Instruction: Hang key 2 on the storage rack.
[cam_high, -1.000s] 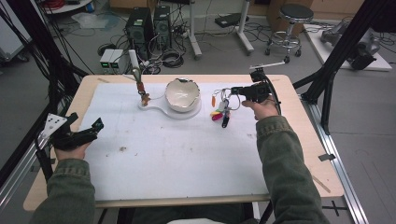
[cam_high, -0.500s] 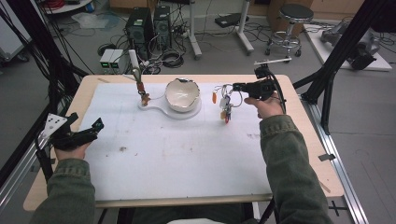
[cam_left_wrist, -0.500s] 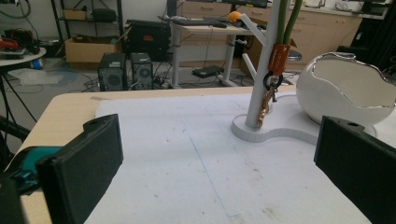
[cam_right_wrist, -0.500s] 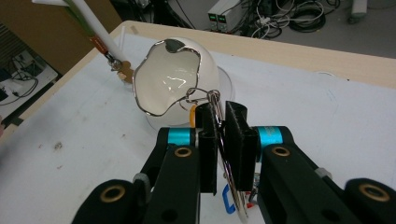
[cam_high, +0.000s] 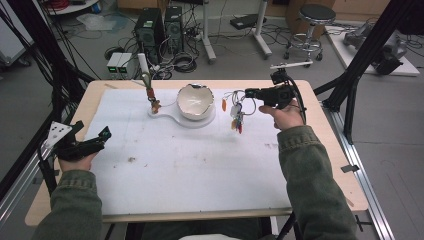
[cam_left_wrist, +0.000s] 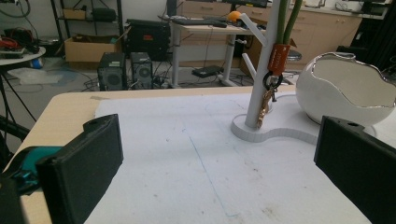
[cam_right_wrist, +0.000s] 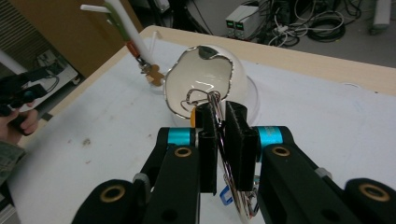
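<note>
Meanwhile the right gripper (cam_right_wrist: 219, 116) clamped a bunch of keys (cam_high: 236, 116) near the bowl (cam_high: 195, 101), while the left gripper (cam_high: 102, 135) sat open.

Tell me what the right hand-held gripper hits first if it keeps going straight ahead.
Probably the white bowl: the right hand-held gripper, shut on a bunch of keys, points at the bowl's open mouth, though the gap is hard to judge.

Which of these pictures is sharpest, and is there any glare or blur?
Left gripper view: sharpest on the white eggshell-shaped bowl and white post stand; its own black jaws are soft. Right gripper view: the near arms of the right hand-held gripper blur, and a bright glint sits inside the bowl. High view: even light, grainy, faint shadows on the white table mat.
</note>
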